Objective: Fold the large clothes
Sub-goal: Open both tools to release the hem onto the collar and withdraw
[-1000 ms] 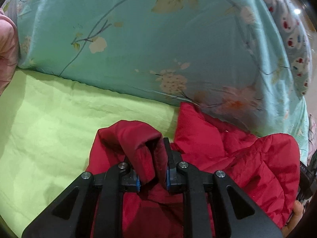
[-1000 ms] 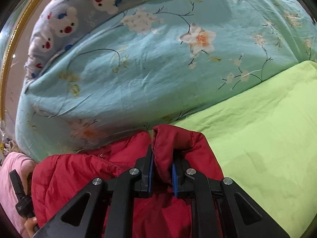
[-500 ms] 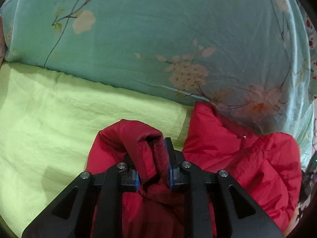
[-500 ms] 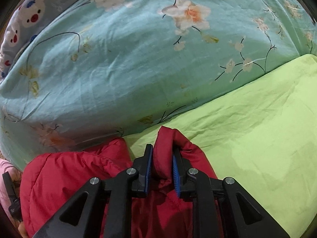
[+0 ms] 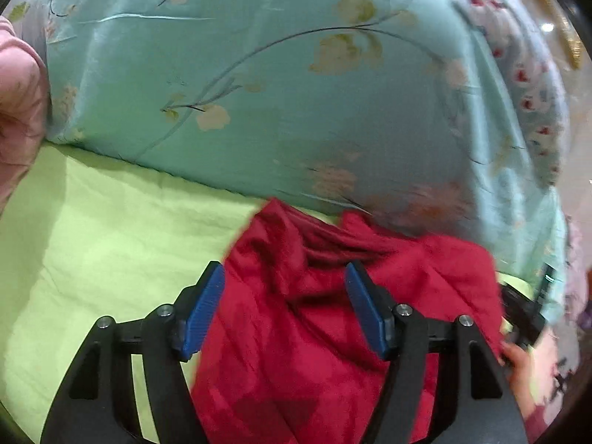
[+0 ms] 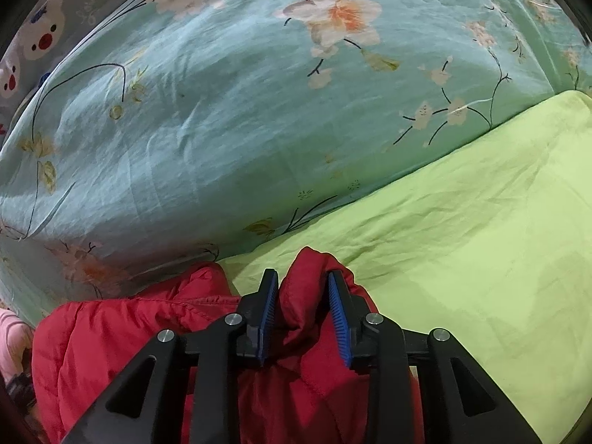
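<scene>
Both claws have just been opening: left claw (image 5: 285, 310) standing wide over red jacket (image 5: 333, 314); right claw (image 6: 303, 318) loosening around a jacket fold beside the quilt (image 6: 222, 111). Puffy fold risks springing undone.

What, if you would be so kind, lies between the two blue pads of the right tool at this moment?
A puffed fold of the red jacket stands between the pads of the right tool, which have just been opening; this shows in the right wrist view, with the green sheet beyond.

tool (image 5: 285, 298): black frame | blue ribbed pads (image 5: 201, 312) | silver screws (image 5: 165, 310)
</scene>
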Demonstrator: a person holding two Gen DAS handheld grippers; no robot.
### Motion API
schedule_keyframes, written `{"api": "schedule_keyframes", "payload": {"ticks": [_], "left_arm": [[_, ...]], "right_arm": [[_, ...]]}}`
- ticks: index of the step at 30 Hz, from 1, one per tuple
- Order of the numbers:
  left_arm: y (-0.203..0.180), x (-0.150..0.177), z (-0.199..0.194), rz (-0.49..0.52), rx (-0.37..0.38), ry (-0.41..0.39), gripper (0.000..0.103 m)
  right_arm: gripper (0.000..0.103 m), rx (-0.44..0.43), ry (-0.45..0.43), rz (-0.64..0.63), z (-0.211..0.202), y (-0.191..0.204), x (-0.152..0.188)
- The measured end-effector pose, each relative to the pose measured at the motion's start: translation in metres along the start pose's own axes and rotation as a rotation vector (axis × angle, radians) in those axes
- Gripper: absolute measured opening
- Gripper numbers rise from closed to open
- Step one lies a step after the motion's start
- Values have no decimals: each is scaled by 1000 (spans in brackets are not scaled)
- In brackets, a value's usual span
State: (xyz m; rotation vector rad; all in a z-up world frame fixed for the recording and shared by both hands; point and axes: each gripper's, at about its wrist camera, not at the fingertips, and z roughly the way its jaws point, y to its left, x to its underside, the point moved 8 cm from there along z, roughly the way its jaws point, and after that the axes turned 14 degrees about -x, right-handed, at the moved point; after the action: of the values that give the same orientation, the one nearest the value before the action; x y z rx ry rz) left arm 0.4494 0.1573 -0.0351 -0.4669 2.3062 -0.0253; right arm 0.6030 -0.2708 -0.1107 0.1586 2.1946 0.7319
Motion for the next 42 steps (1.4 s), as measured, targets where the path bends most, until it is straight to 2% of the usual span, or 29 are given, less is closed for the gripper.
{"api": "schedule_keyframes", "payload": {"ticks": [5,7,8,14,16,21,23,26,30,33,38,40,42], "left_arm": [[-34,42,-24,80,81,22,67],[-47,56,-29,102,113,34,67],[-57,65,-34,118,138,40,67],[-105,99,-55,222,229,51,67],[-114,103,-57,246,229,40,67],[-113,103,-55,256,221,30,67],[-114,99,-45,253,187,23,67],[-113,97,-16,256,148,70,67],[-106,95,19,249,87,103,69],[-101,88,39,257,13,84,69],[-90,70,66,228,-37,99,69],[-85,64,77,208,-30,123,69],[-80,61,84,197,-33,133,69]], "right_arm": [[33,16,-18,1,-9,0,-6],[46,10,-45,12,-23,0,-13],[48,11,-60,13,-30,0,-16],[48,-53,-82,-40,-80,17,-23],[48,-98,-50,-94,-92,34,-10],[48,-243,93,-321,-118,99,53],[47,-251,133,-427,-118,118,78],[46,-216,187,-532,-103,127,100],[45,-132,257,-528,-69,108,109],[45,-63,265,-503,-48,91,105],[48,29,250,-442,-27,63,84],[48,62,245,-407,-19,48,76],[48,55,256,-347,-11,33,71]]}}
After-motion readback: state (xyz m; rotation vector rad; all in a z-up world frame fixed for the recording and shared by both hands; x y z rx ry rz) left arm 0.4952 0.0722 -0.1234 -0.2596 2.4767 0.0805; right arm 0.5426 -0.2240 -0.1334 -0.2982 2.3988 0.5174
